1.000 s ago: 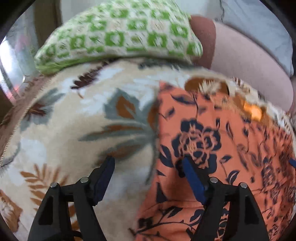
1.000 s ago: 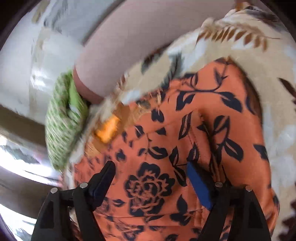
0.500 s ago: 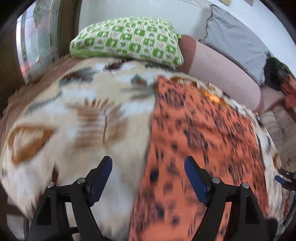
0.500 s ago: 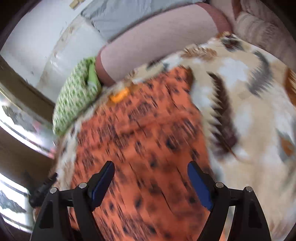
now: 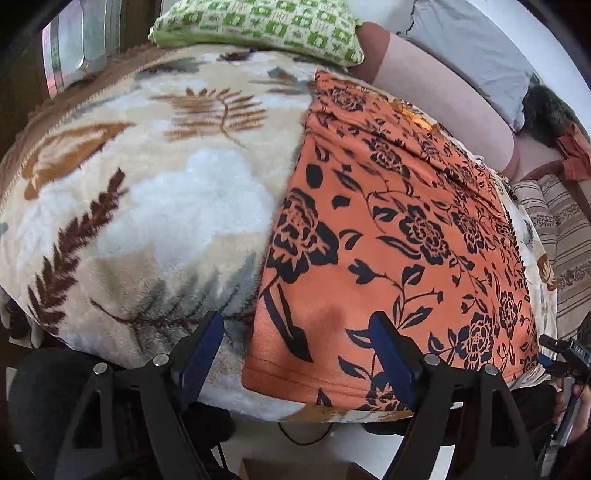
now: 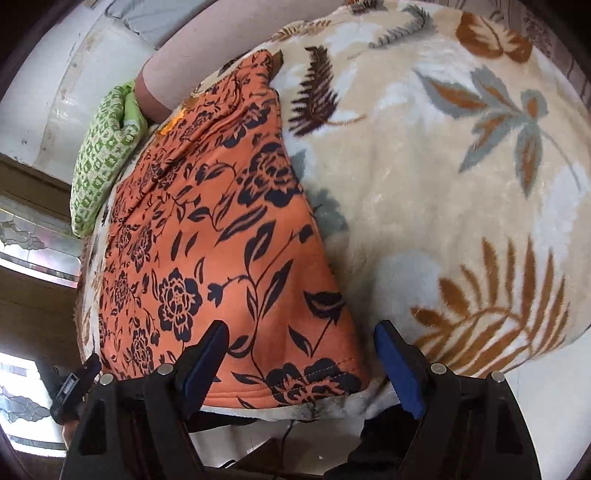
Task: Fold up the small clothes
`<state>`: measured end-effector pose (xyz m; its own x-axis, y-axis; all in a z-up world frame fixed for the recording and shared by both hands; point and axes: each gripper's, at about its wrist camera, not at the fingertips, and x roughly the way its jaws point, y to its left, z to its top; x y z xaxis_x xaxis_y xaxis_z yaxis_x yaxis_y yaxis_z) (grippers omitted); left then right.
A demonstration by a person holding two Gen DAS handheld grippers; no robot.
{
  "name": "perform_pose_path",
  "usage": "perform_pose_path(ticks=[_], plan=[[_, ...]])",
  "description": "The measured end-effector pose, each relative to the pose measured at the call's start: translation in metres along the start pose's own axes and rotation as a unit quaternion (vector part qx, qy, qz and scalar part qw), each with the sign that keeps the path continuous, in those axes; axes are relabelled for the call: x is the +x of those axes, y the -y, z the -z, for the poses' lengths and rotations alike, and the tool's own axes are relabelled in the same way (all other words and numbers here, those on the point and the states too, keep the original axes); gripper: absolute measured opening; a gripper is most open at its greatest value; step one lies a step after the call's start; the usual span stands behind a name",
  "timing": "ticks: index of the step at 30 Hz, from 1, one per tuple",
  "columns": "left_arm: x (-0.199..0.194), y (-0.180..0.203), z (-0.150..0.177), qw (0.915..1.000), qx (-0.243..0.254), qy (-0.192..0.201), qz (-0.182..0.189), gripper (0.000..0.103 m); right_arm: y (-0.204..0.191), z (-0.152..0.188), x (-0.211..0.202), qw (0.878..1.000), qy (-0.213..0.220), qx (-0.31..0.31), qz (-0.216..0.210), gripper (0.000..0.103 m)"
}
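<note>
An orange garment with dark blue flowers [image 5: 388, 229] lies spread flat on a beige leaf-patterned blanket [image 5: 147, 206], its hem along the near edge. My left gripper [image 5: 299, 332] hangs open above the hem's near left corner, nothing between its blue pads. In the right wrist view the same garment [image 6: 207, 236] runs away to the upper left. My right gripper [image 6: 301, 339] stands open over its near right corner, also holding nothing. Each gripper shows at the edge of the other's view: the right one [image 5: 561, 354] and the left one [image 6: 74, 384].
A green patterned pillow [image 5: 266, 26] and a pink bolster [image 5: 436, 85] lie at the far end, with a grey pillow [image 5: 469, 48] behind. A striped cushion [image 5: 561, 236] sits at the right. The blanket's near edge drops to a white floor [image 6: 535, 384]; cables hang below.
Both grippers have drawn back along the garment from its far part to its near hem. More of the bed and its near edge has come into view. Both stay open.
</note>
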<state>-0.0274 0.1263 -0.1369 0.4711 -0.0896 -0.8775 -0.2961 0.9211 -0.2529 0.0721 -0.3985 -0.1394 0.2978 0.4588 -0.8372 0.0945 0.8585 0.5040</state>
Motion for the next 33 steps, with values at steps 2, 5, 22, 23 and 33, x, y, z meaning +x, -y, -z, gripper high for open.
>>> perform_pose_path(ticks=[2, 5, 22, 23, 33], plan=[[0.003, -0.001, 0.003, 0.9999, -0.004, -0.006, -0.012, 0.072, -0.001, 0.003, 0.001, 1.0, -0.003, -0.005, 0.016, 0.07], [0.011, -0.002, 0.007, 0.9997, 0.001, -0.026, -0.003, 0.067, -0.002, 0.001, 0.001, 1.0, -0.01, -0.002, 0.02, 0.065], [-0.001, -0.004, 0.005, 0.9998, -0.009, -0.013, 0.014, 0.027, 0.012, 0.012, -0.004, 1.0, -0.014, 0.027, 0.004, 0.021], [0.002, -0.007, 0.006, 0.9997, -0.012, -0.022, 0.009, 0.048, 0.011, 0.012, -0.004, 1.0, -0.013, 0.023, 0.001, 0.028], [0.009, -0.013, -0.007, 0.9986, -0.024, -0.046, 0.015, 0.006, 0.011, 0.002, -0.009, 1.0, -0.007, 0.018, -0.017, 0.009]])
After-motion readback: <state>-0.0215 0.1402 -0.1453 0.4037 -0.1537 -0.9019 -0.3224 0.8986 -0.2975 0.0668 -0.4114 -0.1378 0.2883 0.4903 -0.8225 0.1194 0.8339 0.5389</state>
